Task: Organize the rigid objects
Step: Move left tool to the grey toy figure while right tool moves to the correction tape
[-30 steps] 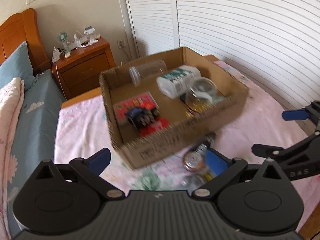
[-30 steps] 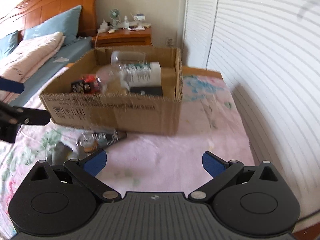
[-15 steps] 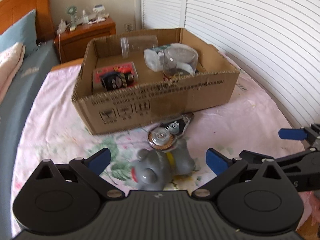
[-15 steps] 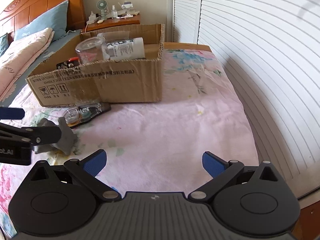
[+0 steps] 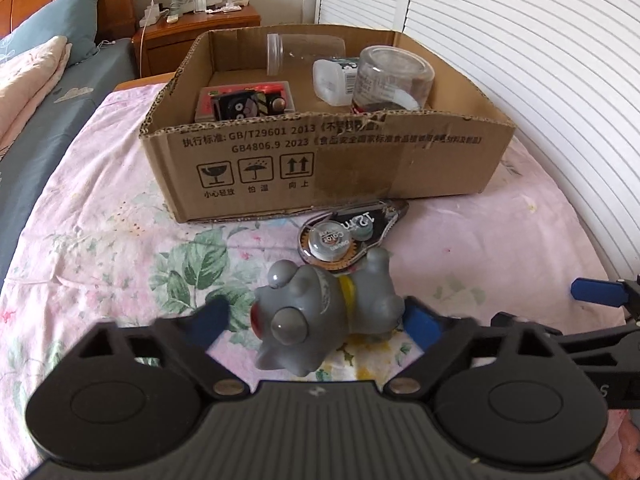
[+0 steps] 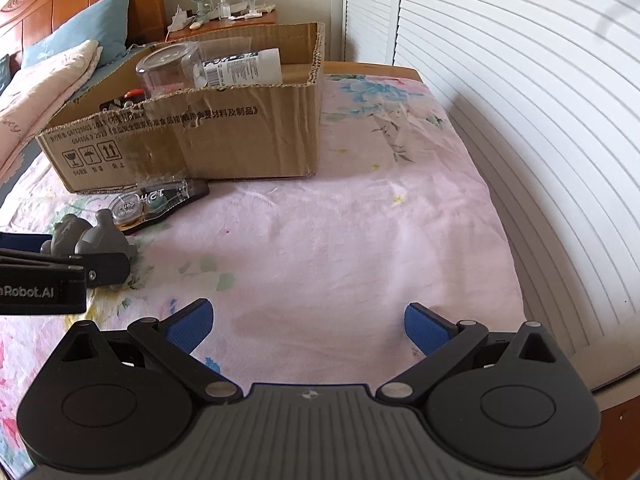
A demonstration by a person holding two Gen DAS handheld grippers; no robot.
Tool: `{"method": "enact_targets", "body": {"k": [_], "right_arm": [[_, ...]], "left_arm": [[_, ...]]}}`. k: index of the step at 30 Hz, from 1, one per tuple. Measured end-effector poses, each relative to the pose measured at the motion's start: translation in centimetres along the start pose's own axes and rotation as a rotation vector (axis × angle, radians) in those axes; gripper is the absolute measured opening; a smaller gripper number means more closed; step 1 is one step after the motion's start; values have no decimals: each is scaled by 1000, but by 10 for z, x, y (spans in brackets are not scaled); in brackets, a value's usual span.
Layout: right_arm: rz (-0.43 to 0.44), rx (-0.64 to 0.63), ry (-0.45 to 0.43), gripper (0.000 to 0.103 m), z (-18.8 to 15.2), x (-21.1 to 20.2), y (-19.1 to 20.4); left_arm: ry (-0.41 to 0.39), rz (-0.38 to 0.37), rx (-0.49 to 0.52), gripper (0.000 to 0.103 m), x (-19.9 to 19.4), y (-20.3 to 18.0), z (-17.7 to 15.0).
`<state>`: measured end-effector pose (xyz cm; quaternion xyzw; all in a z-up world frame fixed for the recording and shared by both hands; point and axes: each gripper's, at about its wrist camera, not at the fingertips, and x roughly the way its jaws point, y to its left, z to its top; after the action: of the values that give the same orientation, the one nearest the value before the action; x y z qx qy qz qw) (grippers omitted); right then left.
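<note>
A grey rubber toy animal (image 5: pixel 320 308) with a yellow collar lies on the pink floral bedsheet. My left gripper (image 5: pixel 318 320) straddles it and its jaws are closing, with a small gap still showing beside the left pad. Just beyond lies a clear correction tape dispenser (image 5: pixel 348 236), against the front of the cardboard box (image 5: pixel 320 160). The box holds a clear jar (image 5: pixel 392 76), a white bottle (image 5: pixel 332 80), a clear cup (image 5: pixel 304 50) on its side and a red card pack (image 5: pixel 248 100). My right gripper (image 6: pixel 308 320) hovers open over bare sheet, to the right of the toy (image 6: pixel 92 240).
White louvred doors (image 5: pixel 520 60) run along the right side of the bed. A wooden bedside table (image 5: pixel 196 28) with a small fan stands behind the box. Pillows (image 6: pixel 60 68) and a headboard lie at the far left. Open sheet (image 6: pixel 360 220) stretches right of the box.
My left gripper has dropped down and in over the grey toy, its view has levelled out, and its jaws have narrowed around the toy. The right gripper has sunk a little.
</note>
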<state>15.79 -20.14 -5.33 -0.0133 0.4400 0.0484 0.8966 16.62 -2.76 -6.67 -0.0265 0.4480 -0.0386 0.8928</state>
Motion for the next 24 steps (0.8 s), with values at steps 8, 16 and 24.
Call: {"method": "enact_targets", "body": {"k": [8,16,24], "right_arm": [[6,-40,8,103,3,2,10],[129,-174,-29,103,13,5,41],[171,-290,-60,103,33,26,69]], "left_arm": [[-15,16,-20,73,-3,18,-3],[-43,117,-92,73,-7,62,-5],[-62,127,-138,86,-8,82,-8]]}}
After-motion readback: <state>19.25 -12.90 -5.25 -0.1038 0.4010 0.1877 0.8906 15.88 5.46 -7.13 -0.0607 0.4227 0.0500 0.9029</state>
